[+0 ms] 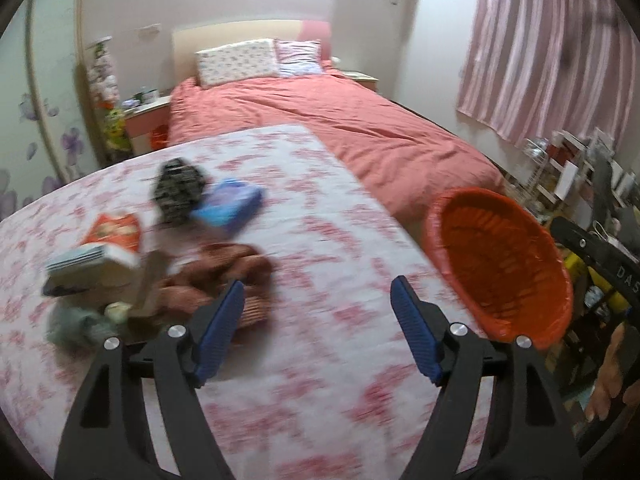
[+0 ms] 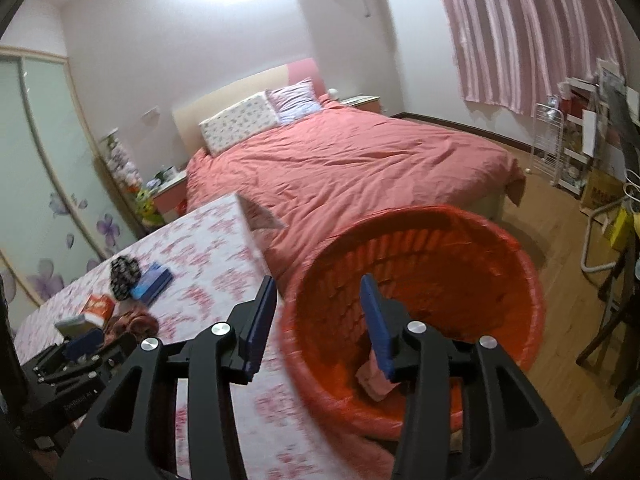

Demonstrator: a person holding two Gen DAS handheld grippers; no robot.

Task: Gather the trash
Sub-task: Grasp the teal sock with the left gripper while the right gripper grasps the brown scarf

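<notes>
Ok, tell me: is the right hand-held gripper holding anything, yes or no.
No. The right hand-held gripper is open over the red basket, nothing between its pads.

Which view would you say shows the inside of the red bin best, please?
The right wrist view: it looks down into the red bin, showing a pinkish item at the bottom. The left wrist view shows the bin obliquely at the side, its floor hidden.

A bed (image 2: 352, 168) under a coral cover fills the pale-walled room beside pink striped curtains (image 2: 520, 28) and wooden floor (image 2: 560, 248).
</notes>
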